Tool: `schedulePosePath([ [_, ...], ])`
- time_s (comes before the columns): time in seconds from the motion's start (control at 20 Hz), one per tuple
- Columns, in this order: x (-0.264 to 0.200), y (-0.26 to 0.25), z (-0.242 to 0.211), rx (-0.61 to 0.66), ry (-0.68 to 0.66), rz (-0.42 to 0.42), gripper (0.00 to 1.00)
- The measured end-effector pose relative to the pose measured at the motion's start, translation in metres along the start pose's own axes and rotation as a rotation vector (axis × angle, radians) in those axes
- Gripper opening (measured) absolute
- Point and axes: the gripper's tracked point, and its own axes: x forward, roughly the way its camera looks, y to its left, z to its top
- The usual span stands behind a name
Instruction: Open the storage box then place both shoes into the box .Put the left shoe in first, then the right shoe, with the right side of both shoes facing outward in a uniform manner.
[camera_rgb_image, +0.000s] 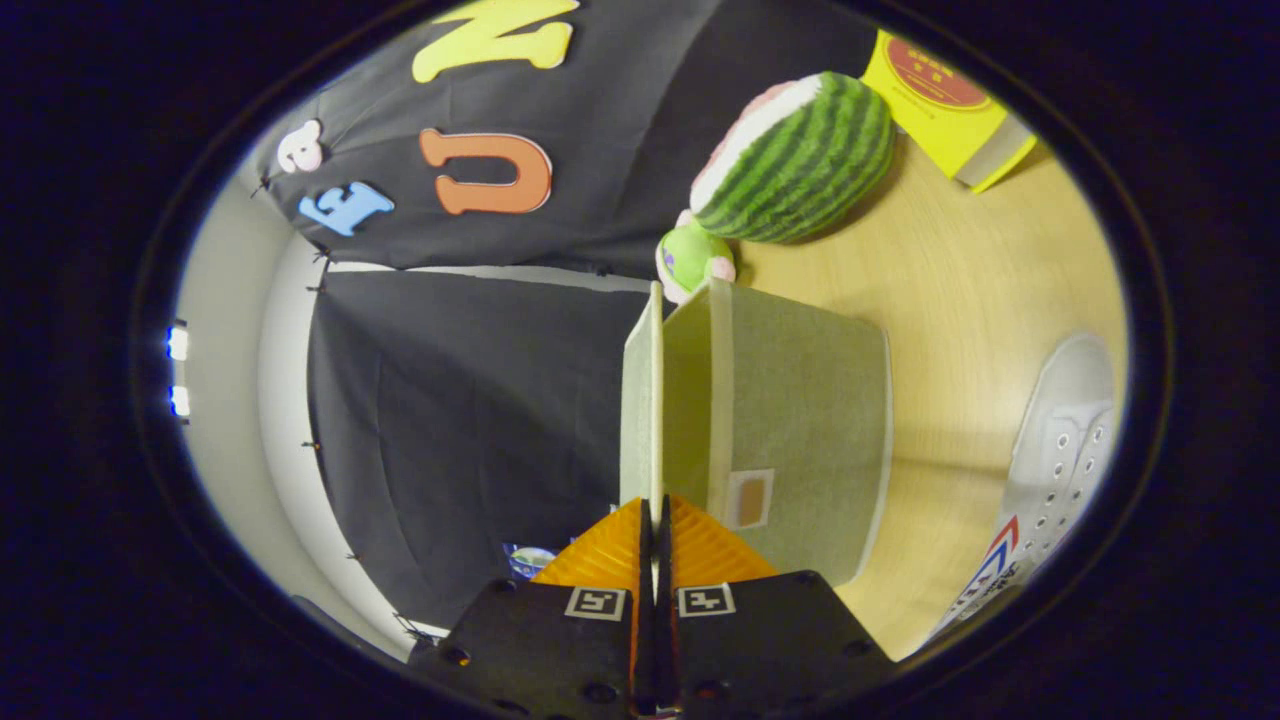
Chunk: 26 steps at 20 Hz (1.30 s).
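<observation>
The gripper (652, 525) is clenching the thin lid (640, 400) of the storage box (790, 440), its two fingers pressing together on the flap's edge. The lid is standing out from the box's opening, and the pale green fabric box is sitting just ahead of the fingers on a light wooden table (960, 270). The view is rolled sideways, so the table is appearing beside the box instead of under it.

One shoe (1060, 470), white with laces and eyelets, is lying on the table near the box, on the side away from the lid. Beyond the box, one small green soft toy (692, 256) is sitting just beside it, one watermelon-shaped cushion (800, 155) is lying further off, and one yellow carton (945, 105) is standing past the cushion. A black cloth wall (470, 400) is hanging on the lid's side of the box.
</observation>
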Motion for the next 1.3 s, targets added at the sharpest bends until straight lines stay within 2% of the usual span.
schedulePosePath([
  [0.25, -0.002, 0.035, -0.006, -0.067, -0.045, -0.012, 0.06],
  [0.85, 0.019, 0.125, -0.021, -0.052, -0.138, 0.011, 0.06],
  [1.3, 0.096, 0.187, -0.036, -0.087, -0.157, 0.033, 0.06],
])
